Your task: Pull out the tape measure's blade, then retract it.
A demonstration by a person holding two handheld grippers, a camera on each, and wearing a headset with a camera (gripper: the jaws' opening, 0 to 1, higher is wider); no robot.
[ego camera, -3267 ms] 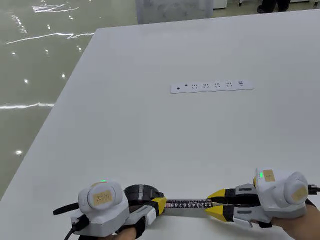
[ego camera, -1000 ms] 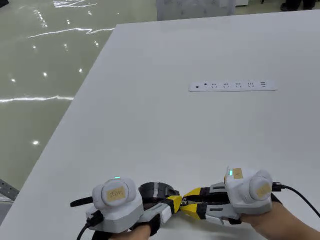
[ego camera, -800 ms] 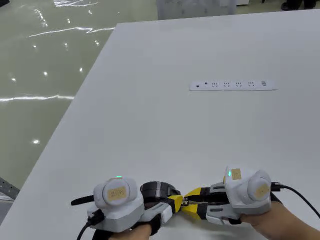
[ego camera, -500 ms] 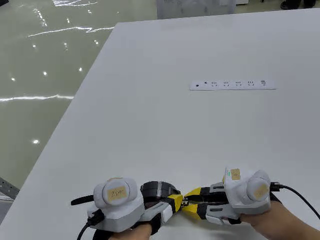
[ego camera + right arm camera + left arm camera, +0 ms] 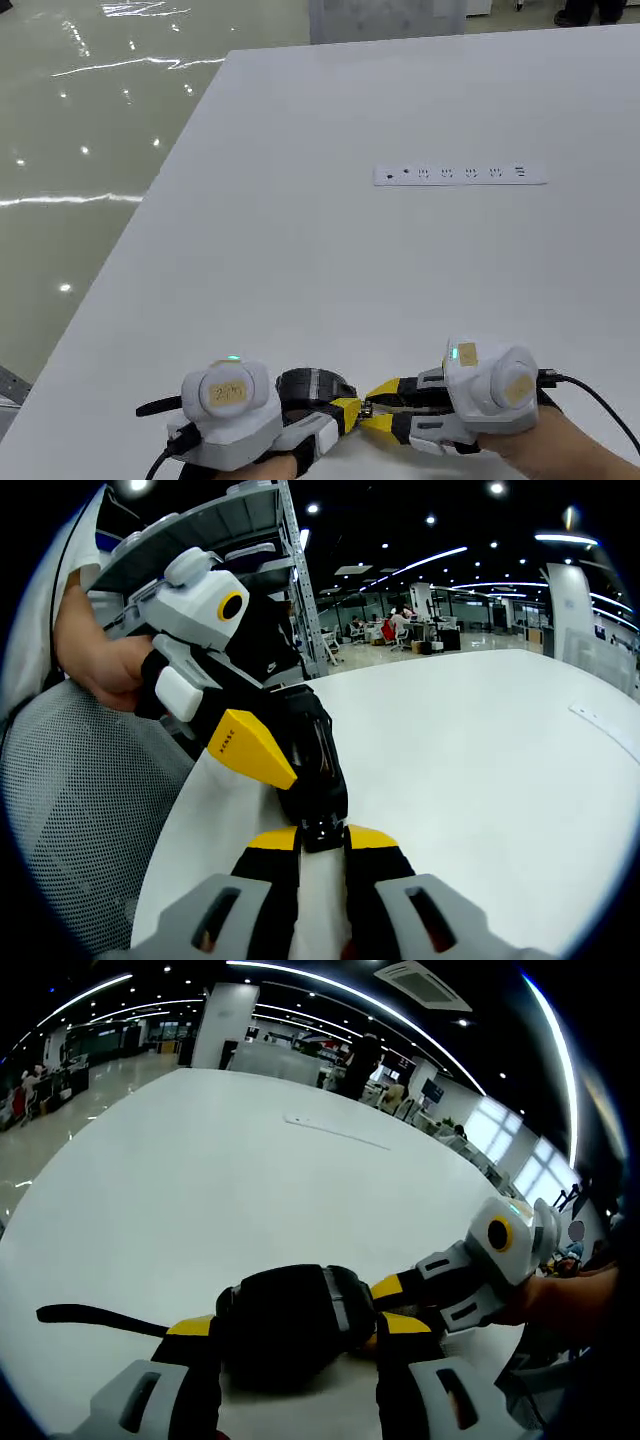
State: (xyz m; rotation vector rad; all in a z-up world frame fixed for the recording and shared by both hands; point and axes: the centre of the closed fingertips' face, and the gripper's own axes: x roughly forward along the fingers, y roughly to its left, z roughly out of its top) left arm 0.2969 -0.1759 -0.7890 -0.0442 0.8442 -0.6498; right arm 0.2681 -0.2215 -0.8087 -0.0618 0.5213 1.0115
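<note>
The black tape measure [image 5: 308, 384] lies at the near edge of the white table [image 5: 350, 260], its case [image 5: 285, 1310] held between yellow-tipped jaws. My left gripper [image 5: 325, 400] is shut on that case. From the right, my right gripper [image 5: 368, 408] points at it, jaws pinched on the blade's end hook [image 5: 320, 828], which sits right at the case's mouth [image 5: 312, 750]. No length of blade shows between the two grippers. The case's black wrist strap [image 5: 100, 1318] trails off to the left.
A white power strip [image 5: 460, 175] lies flat further back on the table. The table's left edge drops to a glossy floor [image 5: 70, 150]. A grey mesh chair [image 5: 70, 820] stands close behind the near edge.
Since 3.3 s ago the drawn-out blade has gone back into the case and my right gripper has come left up to it. Over the last second nothing has visibly moved.
</note>
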